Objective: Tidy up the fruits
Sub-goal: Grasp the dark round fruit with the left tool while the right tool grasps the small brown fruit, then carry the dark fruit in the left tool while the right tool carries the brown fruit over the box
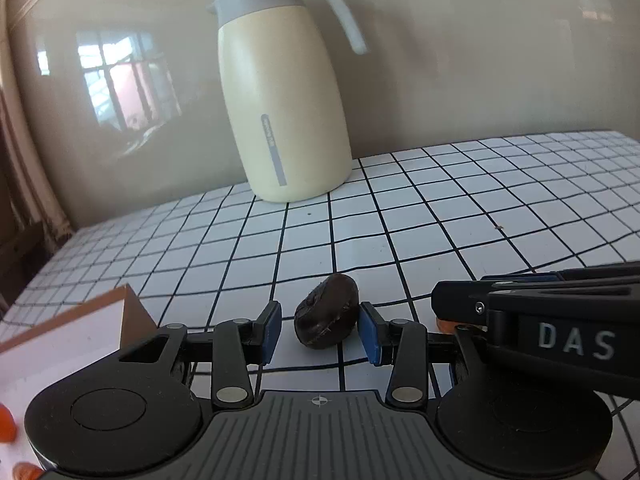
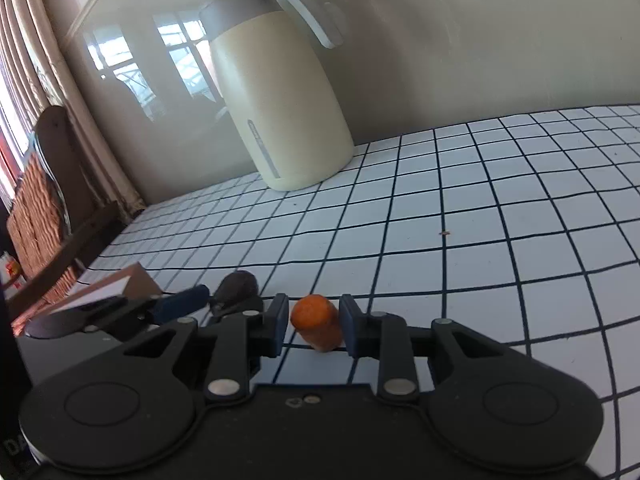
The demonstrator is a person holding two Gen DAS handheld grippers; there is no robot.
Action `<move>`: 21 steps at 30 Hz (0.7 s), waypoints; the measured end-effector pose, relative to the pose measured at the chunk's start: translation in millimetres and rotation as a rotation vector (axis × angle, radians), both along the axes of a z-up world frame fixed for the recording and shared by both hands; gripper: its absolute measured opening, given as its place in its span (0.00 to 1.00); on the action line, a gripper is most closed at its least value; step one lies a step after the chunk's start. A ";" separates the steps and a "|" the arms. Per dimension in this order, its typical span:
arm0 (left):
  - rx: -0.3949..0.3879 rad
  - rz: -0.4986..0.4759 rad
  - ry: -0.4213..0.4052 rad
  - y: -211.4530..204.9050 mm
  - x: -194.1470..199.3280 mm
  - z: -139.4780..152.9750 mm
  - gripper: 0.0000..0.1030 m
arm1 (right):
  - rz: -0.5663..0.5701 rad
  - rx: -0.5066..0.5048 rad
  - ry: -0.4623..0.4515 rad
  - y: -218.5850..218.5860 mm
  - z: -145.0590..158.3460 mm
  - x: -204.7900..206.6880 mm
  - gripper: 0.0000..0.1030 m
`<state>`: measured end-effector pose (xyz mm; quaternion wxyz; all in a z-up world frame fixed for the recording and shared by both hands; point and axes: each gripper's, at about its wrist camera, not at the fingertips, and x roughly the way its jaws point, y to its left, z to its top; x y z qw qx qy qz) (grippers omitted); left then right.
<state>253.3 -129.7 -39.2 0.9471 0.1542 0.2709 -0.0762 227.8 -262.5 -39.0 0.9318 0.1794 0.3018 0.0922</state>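
The left tool (image 1: 320, 330) sits around a dark fruit (image 1: 326, 311) (pads look not quite tight). The right tool (image 2: 314, 326), bottom middle, squeezes an orange fruit (image 2: 316, 320) to carry it.

Cream jug (image 1: 280, 100), black-gridded white tablecloth (image 1: 440, 208).

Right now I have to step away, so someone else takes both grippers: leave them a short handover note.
Left gripper: fingers around the dark brown fruit; right pad touches, a gap shows at the left pad.
Right gripper: shut on the orange fruit piece.
Both are low over the checked tablecloth. The box is at the left, with orange pieces in it.
Done: some pieces boxed.
Left: probably box these two.
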 end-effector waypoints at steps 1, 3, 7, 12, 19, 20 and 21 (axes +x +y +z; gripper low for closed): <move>0.012 -0.005 0.003 -1.4 0.6 -0.6 0.41 | 0.000 0.005 0.011 -0.4 -0.8 1.5 0.23; 0.021 -0.011 0.010 -1.9 1.5 -1.2 0.41 | 0.002 -0.004 0.019 0.6 -1.0 3.0 0.23; 0.008 -0.032 0.019 -1.9 2.7 -1.0 0.34 | 0.002 0.003 0.036 0.4 -2.3 4.8 0.24; 0.020 -0.062 0.014 -6.7 -4.3 -1.2 0.33 | 0.001 -0.036 0.019 3.8 -0.4 0.3 0.20; -0.126 -0.063 0.066 10.4 -16.7 3.1 0.33 | -0.005 -0.089 -0.004 -0.1 7.2 -14.4 0.20; -0.151 -0.062 0.081 13.8 -20.0 4.5 0.33 | 0.000 -0.098 0.000 -1.0 8.0 -17.7 0.20; -0.170 -0.064 0.093 16.3 -23.8 4.8 0.33 | 0.007 -0.110 0.004 -1.9 8.6 -22.4 0.20</move>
